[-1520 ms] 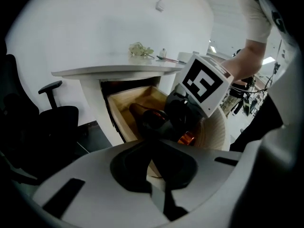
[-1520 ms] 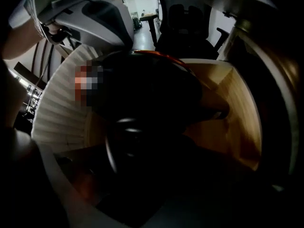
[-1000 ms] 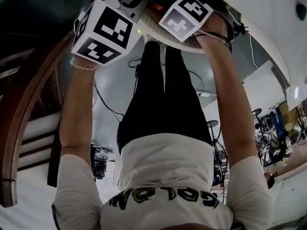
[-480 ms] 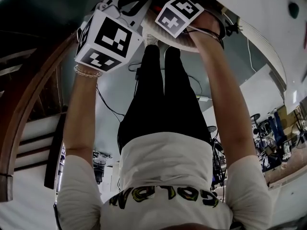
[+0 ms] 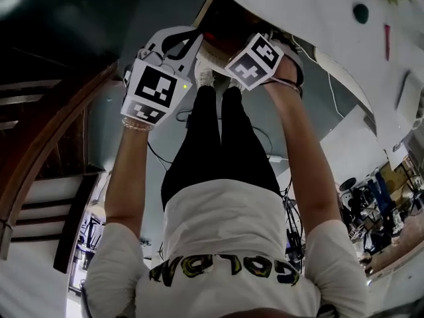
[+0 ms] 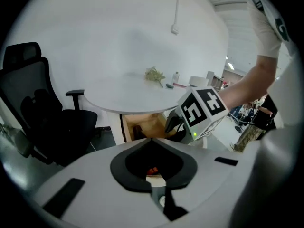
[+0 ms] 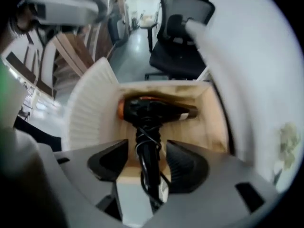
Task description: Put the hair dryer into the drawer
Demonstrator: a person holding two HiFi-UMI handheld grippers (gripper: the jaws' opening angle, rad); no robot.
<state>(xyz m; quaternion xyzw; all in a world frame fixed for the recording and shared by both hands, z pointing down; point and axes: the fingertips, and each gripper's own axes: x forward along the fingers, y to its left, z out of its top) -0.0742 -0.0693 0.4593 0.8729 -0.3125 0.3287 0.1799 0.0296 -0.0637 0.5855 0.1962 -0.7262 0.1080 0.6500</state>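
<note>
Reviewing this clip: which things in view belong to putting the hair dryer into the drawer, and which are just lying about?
Part of the job:
- hair dryer, lying inside
- the open wooden drawer

Just lying about:
- black office chair
- plant sprig and small bottle on the white table

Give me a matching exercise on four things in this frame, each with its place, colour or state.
Things: 1 hair dryer; 2 drawer; 3 office chair; 4 table.
Descriptions: A white top, above the drawer; B open, wooden inside; C lying in the drawer; D black, beside the table.
Pairs: 1-C; 2-B; 3-D; 4-A.
</note>
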